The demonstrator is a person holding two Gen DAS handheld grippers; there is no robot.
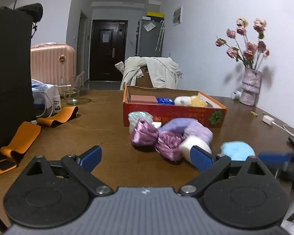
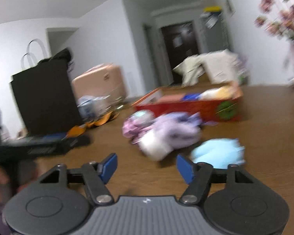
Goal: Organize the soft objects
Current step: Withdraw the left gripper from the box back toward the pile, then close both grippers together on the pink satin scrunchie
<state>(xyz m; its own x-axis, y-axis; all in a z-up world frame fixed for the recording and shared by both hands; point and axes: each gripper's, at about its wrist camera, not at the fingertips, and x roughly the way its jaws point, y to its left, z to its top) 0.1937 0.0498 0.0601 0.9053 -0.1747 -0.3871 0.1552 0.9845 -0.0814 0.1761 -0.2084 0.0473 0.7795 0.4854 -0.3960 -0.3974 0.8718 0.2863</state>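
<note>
A red cardboard box (image 1: 172, 115) sits on the brown table and holds a pink block, a blue pack, and white and yellow soft items. In front of it lies a pile: pink satin bundles (image 1: 145, 135), a lilac knit piece (image 1: 198, 131), a white sponge (image 1: 194, 146) and a light blue soft item (image 1: 238, 150). My left gripper (image 1: 147, 157) is open and empty, just short of the pile. My right gripper (image 2: 146, 166) is open and empty, near the white sponge (image 2: 154, 146) and the blue item (image 2: 217, 153); its view is blurred. The box (image 2: 188, 106) lies beyond.
Orange straps (image 1: 21, 139) and a black bag (image 1: 9, 78) stand at the left, with a glass (image 1: 71, 96) and a small bottle. A vase of dried roses (image 1: 250, 88) stands at the right by the wall. A white charger (image 1: 268, 119) lies at the right edge.
</note>
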